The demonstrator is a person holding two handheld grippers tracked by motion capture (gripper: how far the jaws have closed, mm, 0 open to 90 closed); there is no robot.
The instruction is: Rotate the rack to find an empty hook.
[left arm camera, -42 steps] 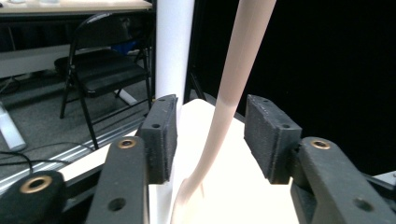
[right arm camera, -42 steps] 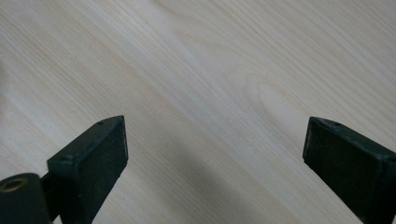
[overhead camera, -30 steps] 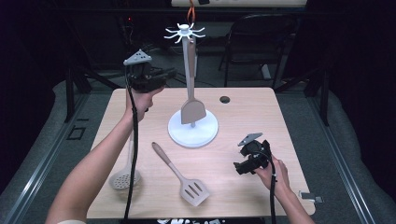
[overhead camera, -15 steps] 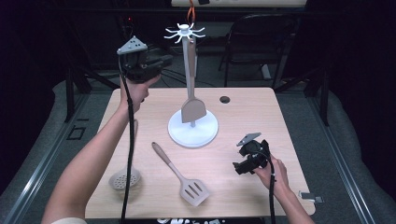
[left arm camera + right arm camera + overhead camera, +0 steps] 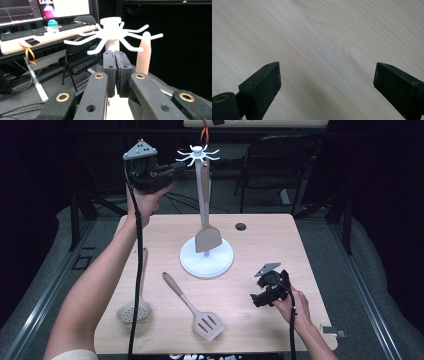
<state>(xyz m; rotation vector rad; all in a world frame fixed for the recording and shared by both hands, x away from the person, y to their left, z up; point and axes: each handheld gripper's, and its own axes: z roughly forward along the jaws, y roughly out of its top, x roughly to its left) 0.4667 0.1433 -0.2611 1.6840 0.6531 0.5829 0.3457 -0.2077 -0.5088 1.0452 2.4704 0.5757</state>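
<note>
Utensil rack (image 5: 206,257): one spatula (image 5: 207,236) hung; slotted spatula (image 5: 194,307) and skimmer (image 5: 135,304) lie on table (image 5: 280,245), apparently left to hang. Left gripper (image 5: 115,56): pressed together, empty, beside hooks (image 5: 115,35). Right gripper (image 5: 327,75): spread, low over table

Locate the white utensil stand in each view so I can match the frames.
High view: the white utensil stand is at table centre, its spoked top beside the raised left hand-held gripper.
Left gripper view: its spoked top is just above the shut jaws.
Right gripper view: not in it; bare wooden table.
Shared landmark: the hanging turner's handle.
</note>
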